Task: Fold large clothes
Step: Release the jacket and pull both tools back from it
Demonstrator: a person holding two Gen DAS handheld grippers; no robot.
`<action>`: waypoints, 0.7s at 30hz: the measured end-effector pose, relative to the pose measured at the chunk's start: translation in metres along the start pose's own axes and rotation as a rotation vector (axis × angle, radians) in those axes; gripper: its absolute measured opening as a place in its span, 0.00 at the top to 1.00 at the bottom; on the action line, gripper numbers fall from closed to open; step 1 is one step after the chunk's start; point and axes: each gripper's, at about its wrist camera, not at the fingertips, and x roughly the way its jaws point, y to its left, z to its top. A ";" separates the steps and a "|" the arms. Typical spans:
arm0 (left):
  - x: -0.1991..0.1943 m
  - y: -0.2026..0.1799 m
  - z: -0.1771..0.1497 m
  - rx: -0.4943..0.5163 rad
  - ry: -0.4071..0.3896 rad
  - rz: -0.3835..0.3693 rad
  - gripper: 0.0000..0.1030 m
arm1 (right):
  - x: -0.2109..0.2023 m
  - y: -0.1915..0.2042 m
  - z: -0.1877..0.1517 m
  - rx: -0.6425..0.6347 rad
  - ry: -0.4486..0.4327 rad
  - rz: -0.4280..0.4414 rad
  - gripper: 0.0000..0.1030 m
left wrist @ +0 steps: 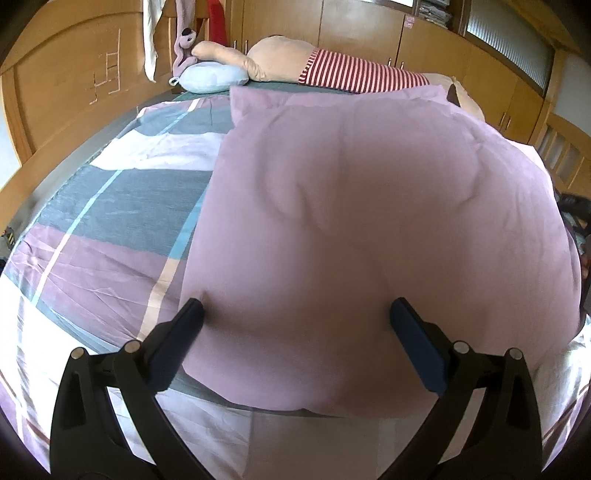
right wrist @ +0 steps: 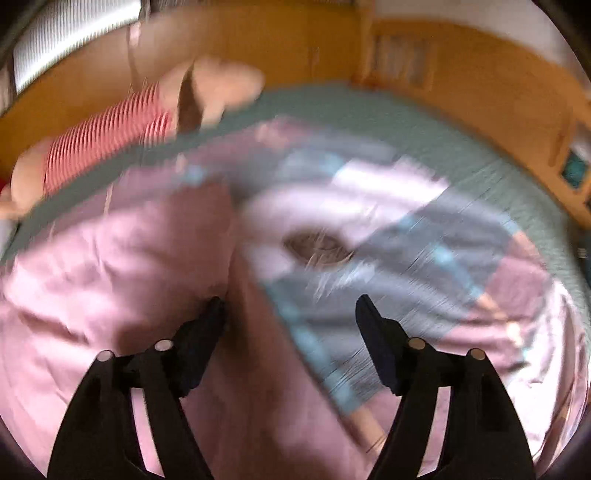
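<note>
Quilt [left wrist: 351, 221], plain pink side up, lies on the bed [left wrist: 110, 206]. It covers the right and middle of the left wrist view, with the near edge a rounded fold just ahead of the camera. Patterned face (grey, pink, white, blue stripes) shows to the left. Judged as 1 fold already made, pink lining turned over the patterned side.

Left gripper [left wrist: 295, 314]: jaws wide apart, nothing between them, poised over the near fold of the pink layer. Left fingertip [left wrist: 194, 308] sits at the pink layer's left edge; touching or just above, cannot tell.

Right gripper [right wrist: 290, 308]: jaws also spread, empty. View badly motion-blurred. It looks down where the pink edge meets the patterned face; a dark oval patch [right wrist: 317, 249] shows beyond, too blurred to identify.

Far side of the bed: striped plush toy [left wrist: 354, 72], pale blue pillow [left wrist: 212, 75], wardrobe [left wrist: 369, 33] behind.

Doing the step well, as I judge it:
- Let the right gripper settle before closing.
- Take both layers at the near fold, 1 gripper toward each end of the edge.
- Bite deep; padding is thick and may slip out.
- Lift evenly, carry far, and lay edge on edge.
</note>
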 end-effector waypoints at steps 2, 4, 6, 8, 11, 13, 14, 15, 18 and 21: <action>-0.026 -0.004 0.002 -0.010 -0.113 -0.051 0.02 | -0.055 -0.002 -0.009 0.008 -0.149 0.084 0.22; -0.051 -0.013 0.004 0.011 -0.208 -0.066 0.02 | -0.104 0.008 -0.029 -0.085 -0.153 0.209 0.05; -0.073 -0.026 0.002 0.061 -0.262 -0.059 0.02 | -0.145 0.015 -0.053 -0.163 -0.138 0.291 0.05; -0.094 -0.036 -0.004 0.092 -0.321 -0.059 0.02 | -0.187 0.012 -0.077 -0.181 -0.146 0.360 0.04; -0.129 -0.044 -0.021 0.099 -0.359 -0.077 0.02 | -0.234 0.006 -0.106 -0.194 -0.113 0.445 0.01; -0.144 -0.046 -0.029 0.095 -0.335 -0.088 0.02 | -0.250 0.003 -0.117 -0.204 -0.077 0.442 0.01; -0.152 -0.047 -0.034 0.089 -0.323 -0.091 0.02 | -0.259 0.002 -0.123 -0.213 -0.070 0.413 0.01; -0.160 -0.045 -0.037 0.074 -0.305 -0.090 0.02 | -0.264 0.002 -0.127 -0.222 -0.065 0.384 0.01; -0.182 -0.043 -0.045 0.057 -0.296 -0.108 0.02 | -0.281 0.008 -0.137 -0.282 -0.037 0.325 0.01; -0.193 -0.046 -0.050 0.076 -0.294 -0.084 0.02 | -0.290 0.012 -0.142 -0.328 -0.012 0.312 0.01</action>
